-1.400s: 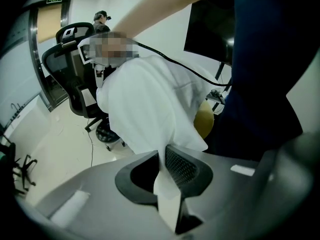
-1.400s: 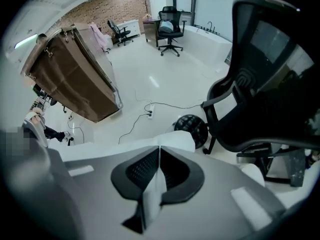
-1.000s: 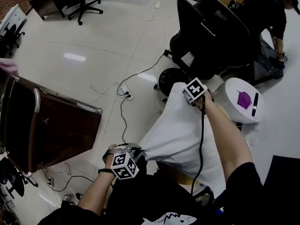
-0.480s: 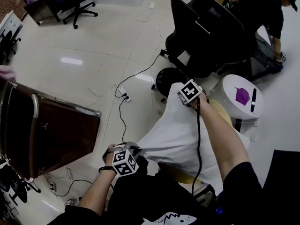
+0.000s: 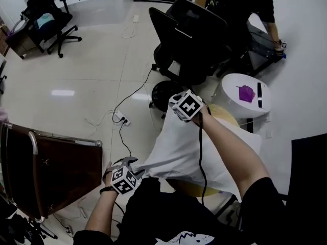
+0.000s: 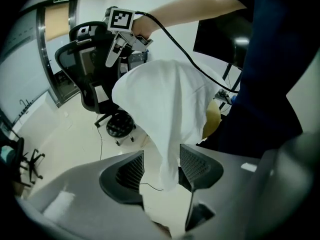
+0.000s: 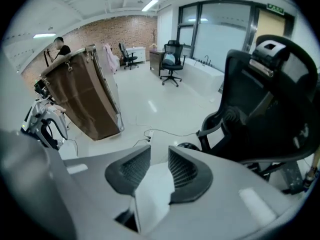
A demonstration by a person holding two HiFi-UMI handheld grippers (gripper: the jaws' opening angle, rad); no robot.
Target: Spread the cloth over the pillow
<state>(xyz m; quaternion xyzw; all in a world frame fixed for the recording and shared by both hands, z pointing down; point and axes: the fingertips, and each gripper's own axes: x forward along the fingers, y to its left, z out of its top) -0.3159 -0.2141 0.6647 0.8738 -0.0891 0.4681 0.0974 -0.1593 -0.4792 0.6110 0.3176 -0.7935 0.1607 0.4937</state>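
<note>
1. White cloth (image 5: 186,147) lay draped over a yellow pillow (image 5: 225,115) just in front of the person wearing the camera, low in the middle of the head view. Yellow showed past the cloth's far edge and again under its near edge.
2. The left gripper (image 6: 161,153) was at the cloth's near left corner, pointing steeply down. Its jaws had just been opening and stood apart. The corner of the cloth hung loose in the gap, closer to one side, and was not pinched.
3. The right gripper (image 7: 159,156) was at the cloth's far end, above the pillow's far edge. Its jaws had also just been opening and stood apart. A fold of the cloth lay low between them, toward their base, and was not clamped.
4. A black cable (image 5: 200,152) ran from the right gripper back along the person's forearm.
5. A black office chair (image 5: 189,40) stood just beyond the pillow on a pale, glossy floor (image 5: 92,70).
6. To the right of the chair was a small round white worktop (image 5: 230,98) with a purple object (image 5: 246,92) on it.
7. A tall brown covered rack (image 5: 56,167) stood at the left, and power cords (image 5: 122,119) trailed across the floor between it and the chair.
8. Another person (image 5: 245,4) in dark clothes bent over at the top right.
</note>
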